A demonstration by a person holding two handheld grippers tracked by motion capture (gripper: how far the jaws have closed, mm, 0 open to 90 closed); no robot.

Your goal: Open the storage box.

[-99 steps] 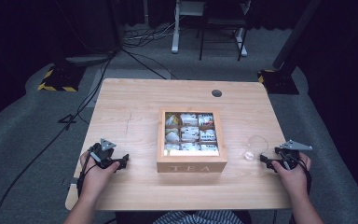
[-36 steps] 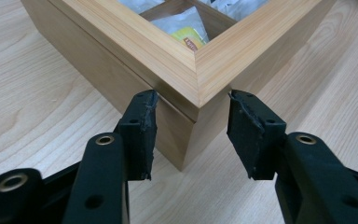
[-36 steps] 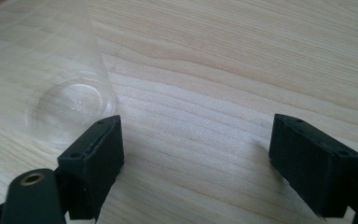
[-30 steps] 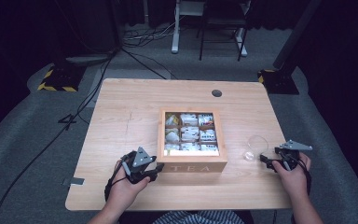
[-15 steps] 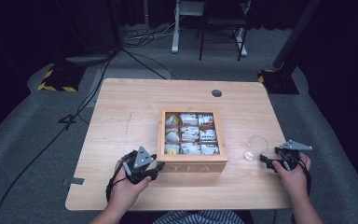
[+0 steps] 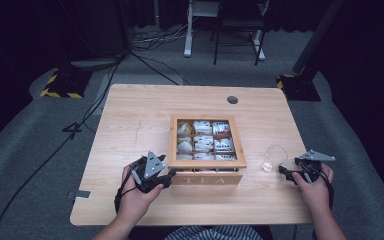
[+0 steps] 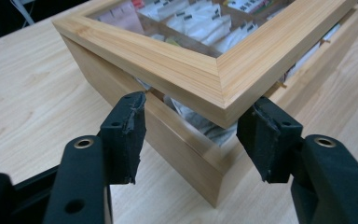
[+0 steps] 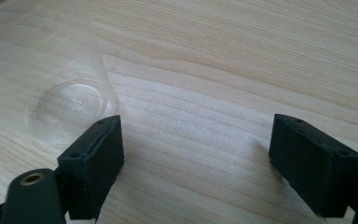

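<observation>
Left hand-held gripper (image 6: pixel 166 176) at near-left corner of wooden tea box (image 6: pixel 206 175), jaws spread wide, one either side of raised lid corner (image 7: pixel 223 95); whether pads touch the wood, cannot tell. Lid lifted slightly off box body, gap showing tea packets (image 7: pixel 200 122) just ahead of jaws. Right hand-held gripper (image 6: pixel 286 172) low over bare worktop (image 8: pixel 223 70), jaws wide apart, nothing between them. Clear glass cup (image 6: pixel 273 158) just ahead and beside its left jaw. Tea box between both grippers, well apart from right one.
</observation>
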